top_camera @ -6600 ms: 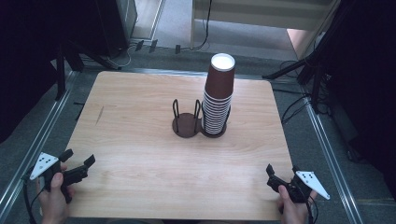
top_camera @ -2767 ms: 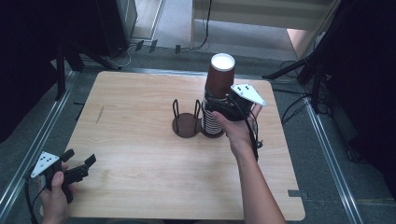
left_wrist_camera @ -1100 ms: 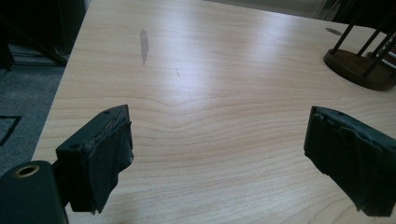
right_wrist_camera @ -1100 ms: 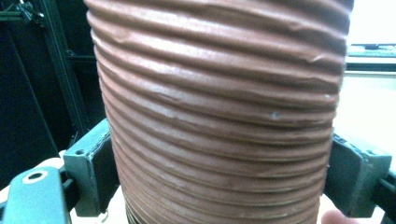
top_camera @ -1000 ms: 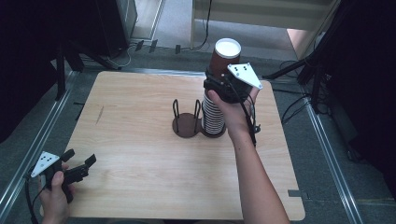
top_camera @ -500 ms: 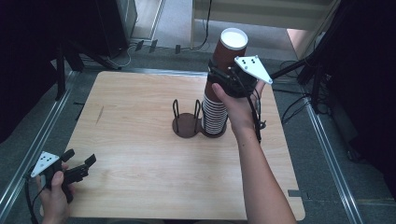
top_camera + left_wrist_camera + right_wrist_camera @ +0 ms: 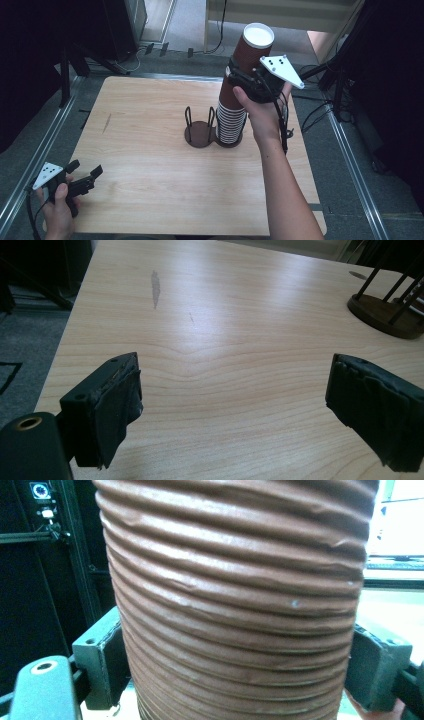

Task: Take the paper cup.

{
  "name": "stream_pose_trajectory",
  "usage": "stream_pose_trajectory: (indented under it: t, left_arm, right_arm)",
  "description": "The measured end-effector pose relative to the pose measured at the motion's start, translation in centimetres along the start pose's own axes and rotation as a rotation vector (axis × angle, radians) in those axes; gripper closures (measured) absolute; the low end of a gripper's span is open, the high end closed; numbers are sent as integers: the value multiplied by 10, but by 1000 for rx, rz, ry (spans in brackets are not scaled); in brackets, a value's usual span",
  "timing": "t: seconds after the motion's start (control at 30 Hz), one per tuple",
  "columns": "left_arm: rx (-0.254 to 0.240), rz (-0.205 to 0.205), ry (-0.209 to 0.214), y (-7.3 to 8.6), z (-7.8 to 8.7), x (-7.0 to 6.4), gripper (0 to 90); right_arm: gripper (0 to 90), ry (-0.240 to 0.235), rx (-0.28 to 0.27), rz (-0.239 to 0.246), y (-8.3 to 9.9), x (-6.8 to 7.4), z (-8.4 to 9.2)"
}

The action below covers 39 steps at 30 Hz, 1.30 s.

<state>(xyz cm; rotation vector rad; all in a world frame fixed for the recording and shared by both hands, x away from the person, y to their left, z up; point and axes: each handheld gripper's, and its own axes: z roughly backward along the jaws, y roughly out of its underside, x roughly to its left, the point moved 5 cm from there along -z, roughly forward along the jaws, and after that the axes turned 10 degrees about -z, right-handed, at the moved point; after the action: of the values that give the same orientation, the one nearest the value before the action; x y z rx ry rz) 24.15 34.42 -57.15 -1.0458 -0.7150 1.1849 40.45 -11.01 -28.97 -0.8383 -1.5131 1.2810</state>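
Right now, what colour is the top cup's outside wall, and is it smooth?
Brown and ribbed with fine rings, the ridged paper cup shows best in the right gripper view.

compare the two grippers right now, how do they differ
The right gripper is raised above the table, shut on the top brown cup of the stack; its fingers have just been closing. The left gripper sits low at the table's near corner, open and holding nothing. Both are hand-held, with black fingers.
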Motion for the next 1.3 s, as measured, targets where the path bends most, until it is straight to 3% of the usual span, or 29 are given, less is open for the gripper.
stream_pose_trajectory:
  t: [0.5,0.77,0.93,1.07,1.3]
  left_arm:
    - [-9,1,18,0,0,-1,86]
    - [-8,-18,-12,-1,1,1,92]
    - [-8,-22,-10,0,3,2,92]
    - [-1,-25,17,-2,4,-1,91]
    - [22,-34,15,-9,-1,-11,90]
  right_arm:
    - [154,48,-14,-40,-5,-26,32]
    - [155,80,0,-65,9,-47,50]
    - [157,89,3,-65,18,-59,63]
    - [158,96,13,-65,26,-65,71]
    - [157,98,32,-41,45,-66,80]
